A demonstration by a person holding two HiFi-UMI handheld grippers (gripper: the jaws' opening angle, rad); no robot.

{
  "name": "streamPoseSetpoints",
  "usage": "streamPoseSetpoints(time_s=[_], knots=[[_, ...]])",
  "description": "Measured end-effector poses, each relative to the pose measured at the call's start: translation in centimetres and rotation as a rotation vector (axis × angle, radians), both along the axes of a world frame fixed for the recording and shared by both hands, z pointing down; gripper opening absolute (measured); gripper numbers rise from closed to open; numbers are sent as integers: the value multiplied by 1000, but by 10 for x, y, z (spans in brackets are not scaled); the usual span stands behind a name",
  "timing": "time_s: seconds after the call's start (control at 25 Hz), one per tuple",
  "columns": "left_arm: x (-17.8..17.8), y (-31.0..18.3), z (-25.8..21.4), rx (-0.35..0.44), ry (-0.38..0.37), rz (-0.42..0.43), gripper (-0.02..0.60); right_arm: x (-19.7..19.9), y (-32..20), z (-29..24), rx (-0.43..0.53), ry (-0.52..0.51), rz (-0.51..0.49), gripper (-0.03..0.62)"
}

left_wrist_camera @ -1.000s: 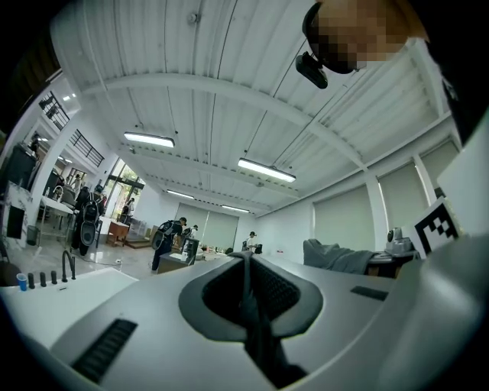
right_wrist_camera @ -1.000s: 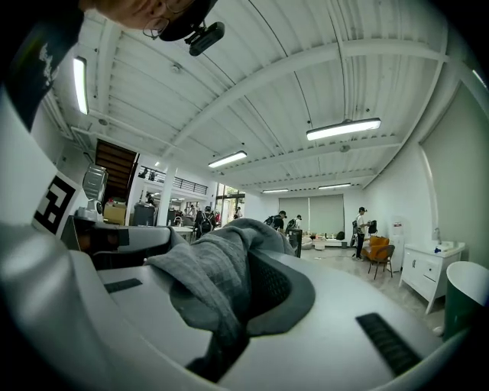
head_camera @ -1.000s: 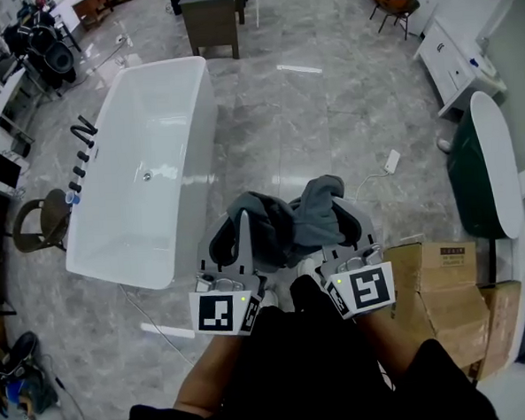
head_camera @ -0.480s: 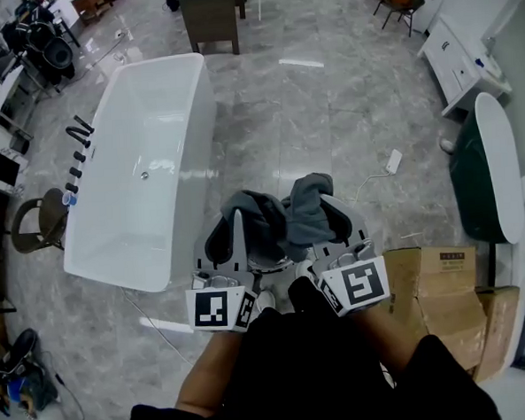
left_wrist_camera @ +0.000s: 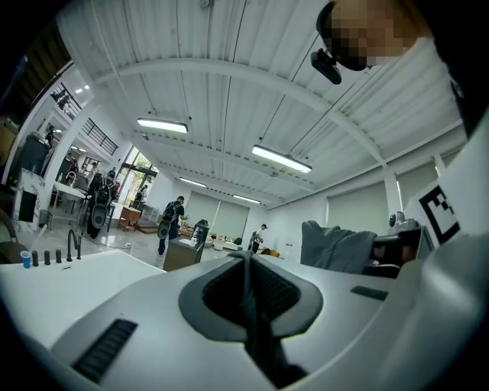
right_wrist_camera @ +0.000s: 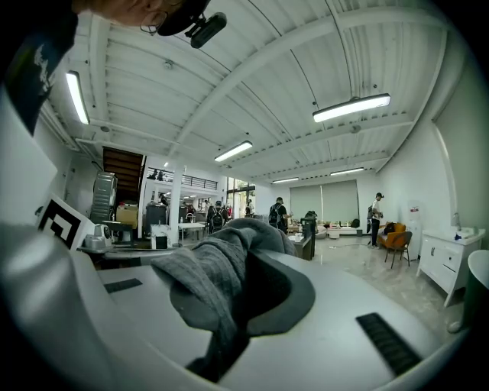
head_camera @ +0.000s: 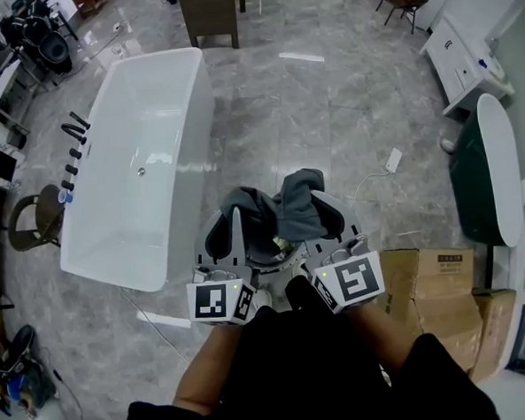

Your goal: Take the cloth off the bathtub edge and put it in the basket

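Both left gripper [head_camera: 237,219] and right gripper [head_camera: 325,215] still clamp the cloth [head_camera: 289,203], nearer together

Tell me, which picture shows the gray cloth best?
The head view: it shows the whole bunched gray cloth from above. The right gripper view shows only a close fold pinched in its jaws; the left gripper view shows a small piece far right.

We've got glossy grey marble floor [head_camera: 327,112] ahead of the right tongs [head_camera: 318,212], cardboard boxes [head_camera: 435,283] just to their right, a dark table [head_camera: 208,8] far ahead, strip lights [right_wrist_camera: 351,107] overhead.
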State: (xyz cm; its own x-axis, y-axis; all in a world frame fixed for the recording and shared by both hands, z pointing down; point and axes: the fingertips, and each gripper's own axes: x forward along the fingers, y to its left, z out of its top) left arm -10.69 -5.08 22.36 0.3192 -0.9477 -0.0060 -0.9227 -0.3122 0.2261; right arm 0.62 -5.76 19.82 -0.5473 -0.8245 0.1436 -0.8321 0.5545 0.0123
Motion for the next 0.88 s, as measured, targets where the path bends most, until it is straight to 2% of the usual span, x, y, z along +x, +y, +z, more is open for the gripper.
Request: streamPoseSetpoints(time_s=[0.28, 0.4, 0.68, 0.88], knots=[[3, -14, 20, -53, -2, -6, 28, 3, -17, 10, -42, -13, 11, 38], [5, -18, 38, -101, 27, 8, 28, 1, -19, 25, -63, -4, -29, 38], [9, -22, 83, -170, 2, -2, 28, 5, -27, 64, -120, 19, -73, 38], [13, -24, 118, -245, 73, 20, 28, 8, -28, 98, -176, 19, -110, 38]])
